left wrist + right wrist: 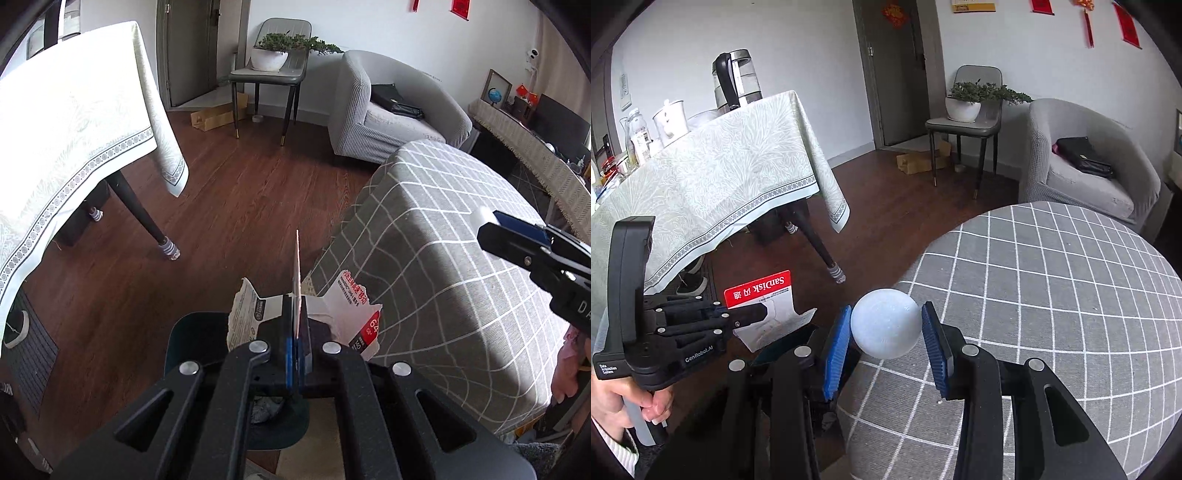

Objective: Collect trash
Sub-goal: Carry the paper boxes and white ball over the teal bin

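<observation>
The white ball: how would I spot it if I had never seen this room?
Find the round table with the grey checked cloth. At its near edge, the right gripper holds a white ball between blue pads. It is the only round thing there; the left gripper holds flat torn packaging.

Open wood floor point(236, 192) between draped table point(74, 122) and checked table point(461, 236) — passable. Obstacles: table leg point(138, 218) at left, chair point(269, 74) and armchair point(391, 110) beyond, dark bin point(284, 421) below left claw point(297, 314).
</observation>
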Demonstrator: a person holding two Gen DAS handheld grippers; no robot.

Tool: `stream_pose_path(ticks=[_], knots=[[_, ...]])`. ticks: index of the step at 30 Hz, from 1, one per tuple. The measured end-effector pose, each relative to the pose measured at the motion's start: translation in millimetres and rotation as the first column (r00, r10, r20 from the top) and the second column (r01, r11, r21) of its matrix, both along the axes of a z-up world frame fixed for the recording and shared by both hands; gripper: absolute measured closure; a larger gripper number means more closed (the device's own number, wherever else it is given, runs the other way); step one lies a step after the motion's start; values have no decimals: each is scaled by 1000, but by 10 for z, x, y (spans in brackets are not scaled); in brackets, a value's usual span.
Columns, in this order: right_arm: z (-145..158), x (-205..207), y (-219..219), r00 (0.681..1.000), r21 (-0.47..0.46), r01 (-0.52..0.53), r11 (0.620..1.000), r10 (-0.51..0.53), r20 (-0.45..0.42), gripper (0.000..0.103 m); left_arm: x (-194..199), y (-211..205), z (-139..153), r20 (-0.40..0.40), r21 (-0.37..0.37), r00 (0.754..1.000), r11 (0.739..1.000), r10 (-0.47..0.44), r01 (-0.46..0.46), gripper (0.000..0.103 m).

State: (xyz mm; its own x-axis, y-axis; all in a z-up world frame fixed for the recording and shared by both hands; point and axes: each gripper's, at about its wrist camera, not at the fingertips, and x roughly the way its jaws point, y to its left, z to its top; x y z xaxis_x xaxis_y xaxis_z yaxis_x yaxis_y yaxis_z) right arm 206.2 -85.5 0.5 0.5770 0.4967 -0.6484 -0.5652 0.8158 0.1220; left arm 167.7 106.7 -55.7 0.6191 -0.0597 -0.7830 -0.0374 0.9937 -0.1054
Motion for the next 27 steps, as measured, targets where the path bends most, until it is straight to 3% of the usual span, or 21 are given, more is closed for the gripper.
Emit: stream_pose_path(ticks=[15,27], knots=[[-81,27,624,997,12,-75,997,75,-25,63,-51,353,-604,-164,82,986,997,-3,17,100],[-192,105,991,992,25,-106,994,108,-63,63,-115,503,-1072,-313,107,949,993,-16,53,100]])
